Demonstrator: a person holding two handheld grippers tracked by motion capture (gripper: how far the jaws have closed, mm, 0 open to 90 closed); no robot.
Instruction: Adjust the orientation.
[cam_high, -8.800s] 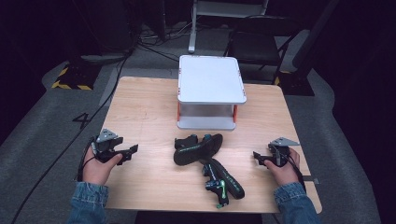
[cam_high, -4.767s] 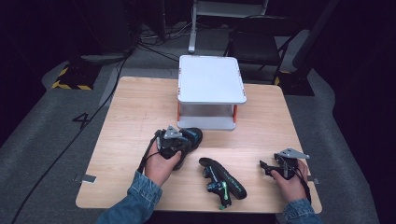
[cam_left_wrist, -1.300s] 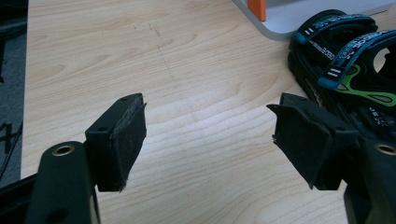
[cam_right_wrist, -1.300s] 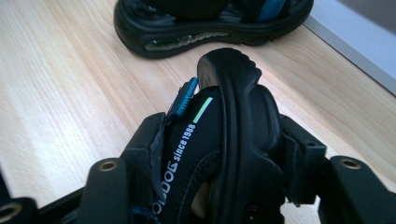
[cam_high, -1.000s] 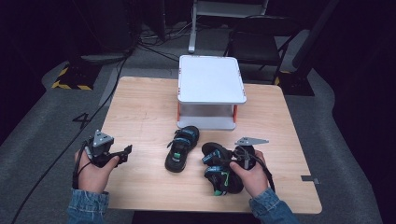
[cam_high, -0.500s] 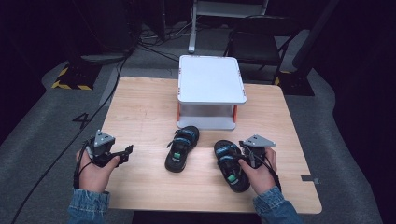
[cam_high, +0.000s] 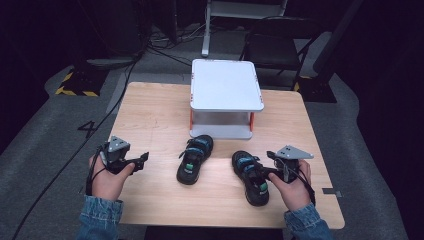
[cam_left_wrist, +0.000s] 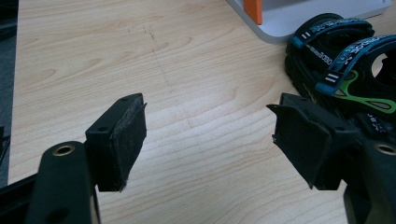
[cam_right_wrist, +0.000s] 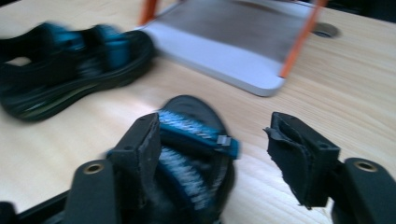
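On the table, in front of the white two-tier rack, I have both sandals upright, toes toward it for loading. My right gripper, jaws just opening, straddles the right sandal unpinched; the left gripper rests spread beside the left sandal.

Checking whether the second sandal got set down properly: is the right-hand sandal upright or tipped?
Upright: the right sandal rests sole-down on the table, straps on top. The right gripper has just been opening; its pads aren't pressing it.

Table evenly lit amid dark surroundings; right gripper view is motion-blurred.
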